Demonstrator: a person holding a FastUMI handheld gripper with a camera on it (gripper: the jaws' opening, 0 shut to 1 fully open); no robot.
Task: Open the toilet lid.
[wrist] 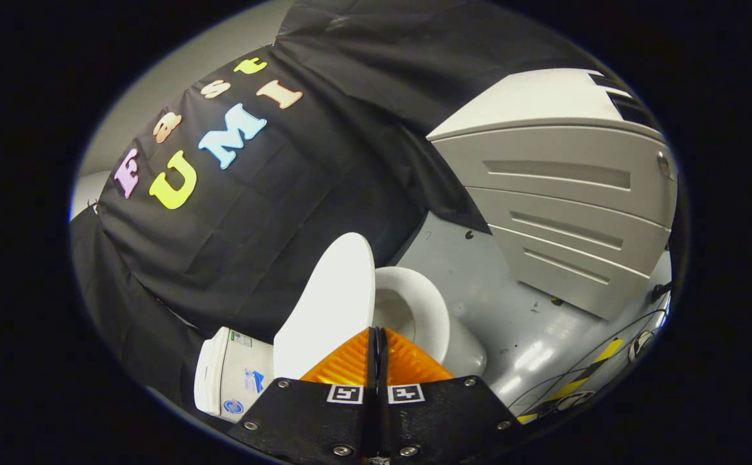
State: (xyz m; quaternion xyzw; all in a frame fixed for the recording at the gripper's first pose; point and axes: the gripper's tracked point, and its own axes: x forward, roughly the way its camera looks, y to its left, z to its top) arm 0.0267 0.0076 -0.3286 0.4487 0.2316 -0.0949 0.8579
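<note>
White oval plastic toilet lid: raised off the bowl and standing on edge, its smooth broad face turned toward the camera, located just ahead of the fingers and slightly to their left; the whole view is rolled, so the toilet appears tipped over on its side. White ceramic toilet bowl: open, rounded rim and hollow interior visible immediately beyond the fingertips, on the right of the lid and touching it at the hinge end, which is hidden behind the fingers. White rectangular ceramic cistern: on the far side of the lid from the bowl, bearing several small stickers, details too small to tell. Gripper: two ribbed fingers pressed together with no gap and nothing between them, clenched on empty air; whether the tips touch the lid's lower edge cannot be told. Black finger mounts carry one square black-and-white marker each and several screws. Glossy pale grey floor: lies around the toilet, with small dark specks and light reflections. Yellow-and-black striped tape: on the floor beyond the bowl, beside thin dark cables. Light grey metal drawer cabinet: three drawer fronts with recessed handles, a round lock at one corner, standing on the floor well apart from the toilet. Black cloth wall: behind the toilet.
</note>
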